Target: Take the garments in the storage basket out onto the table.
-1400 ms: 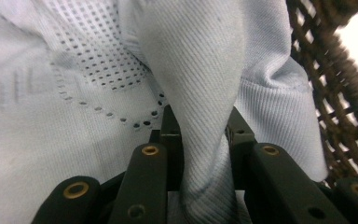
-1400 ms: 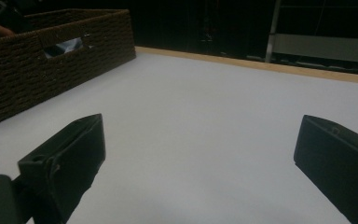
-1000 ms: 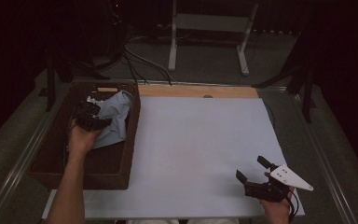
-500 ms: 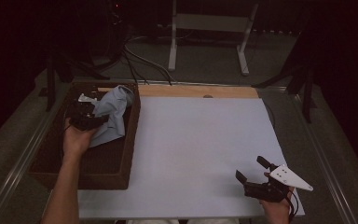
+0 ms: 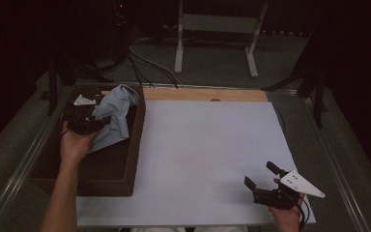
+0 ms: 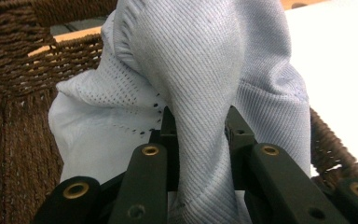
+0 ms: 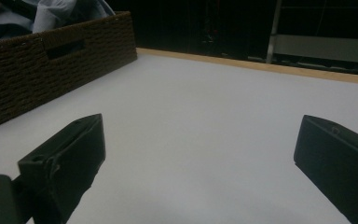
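One pale blue cloth (image 5: 115,116) clamped in the left gripper (image 5: 94,126), over one brown woven basket (image 5: 134,145).

Two grippers, one cloth, one basket, one white sheet (image 5: 198,154) covering the tabletop. Left gripper inside the basket at the tabletop's left edge, pinched tight on a bunched fold of the cloth (image 6: 205,84), fabric bulging out between and above the jaws; rest of the cloth draped toward the basket's far right corner and against its right wall. Right gripper (image 5: 265,181) near the tabletop's near right corner, jaws spread wide apart over bare white sheet (image 7: 205,140), holding nothing, well apart from the basket (image 7: 37,65).
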{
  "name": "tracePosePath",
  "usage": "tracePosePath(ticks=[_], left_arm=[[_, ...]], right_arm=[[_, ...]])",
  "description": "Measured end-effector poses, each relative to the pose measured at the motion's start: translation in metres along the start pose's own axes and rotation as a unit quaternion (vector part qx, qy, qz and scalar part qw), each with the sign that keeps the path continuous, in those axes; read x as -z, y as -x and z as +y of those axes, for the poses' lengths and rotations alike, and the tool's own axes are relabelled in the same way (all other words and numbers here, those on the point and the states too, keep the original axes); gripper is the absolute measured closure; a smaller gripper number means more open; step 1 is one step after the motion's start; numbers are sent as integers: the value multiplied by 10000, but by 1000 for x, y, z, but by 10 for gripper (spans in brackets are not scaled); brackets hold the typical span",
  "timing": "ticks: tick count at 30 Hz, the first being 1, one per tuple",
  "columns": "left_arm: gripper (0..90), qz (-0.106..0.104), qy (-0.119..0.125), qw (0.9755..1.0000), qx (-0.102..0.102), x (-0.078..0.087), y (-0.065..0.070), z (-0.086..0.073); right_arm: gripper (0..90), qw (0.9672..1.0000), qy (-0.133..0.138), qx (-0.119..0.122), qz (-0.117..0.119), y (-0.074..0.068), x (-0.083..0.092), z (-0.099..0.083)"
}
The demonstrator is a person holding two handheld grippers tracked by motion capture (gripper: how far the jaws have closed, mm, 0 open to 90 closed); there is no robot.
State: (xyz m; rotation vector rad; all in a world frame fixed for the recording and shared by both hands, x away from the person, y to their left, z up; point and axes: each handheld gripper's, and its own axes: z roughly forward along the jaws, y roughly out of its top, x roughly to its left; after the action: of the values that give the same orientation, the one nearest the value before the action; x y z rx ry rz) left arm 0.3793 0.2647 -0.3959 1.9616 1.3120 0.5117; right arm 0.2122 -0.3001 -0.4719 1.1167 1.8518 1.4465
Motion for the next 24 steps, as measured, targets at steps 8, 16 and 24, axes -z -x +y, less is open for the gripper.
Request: tracePosePath(ticks=[8, 16, 24], left_arm=[[771, -46, 126, 9999, -46, 8, 1, 1], [771, -110, 190, 9997, -80, 14, 4, 1], [771, -220, 284, 9993, -111, 18, 8, 2]], right_arm=[[23, 10000, -5, -4, 9, 0, 0, 0], [23, 10000, -12, -8, 10, 0, -1, 0], [23, 10000, -3, -4, 12, 0, 0, 0]])
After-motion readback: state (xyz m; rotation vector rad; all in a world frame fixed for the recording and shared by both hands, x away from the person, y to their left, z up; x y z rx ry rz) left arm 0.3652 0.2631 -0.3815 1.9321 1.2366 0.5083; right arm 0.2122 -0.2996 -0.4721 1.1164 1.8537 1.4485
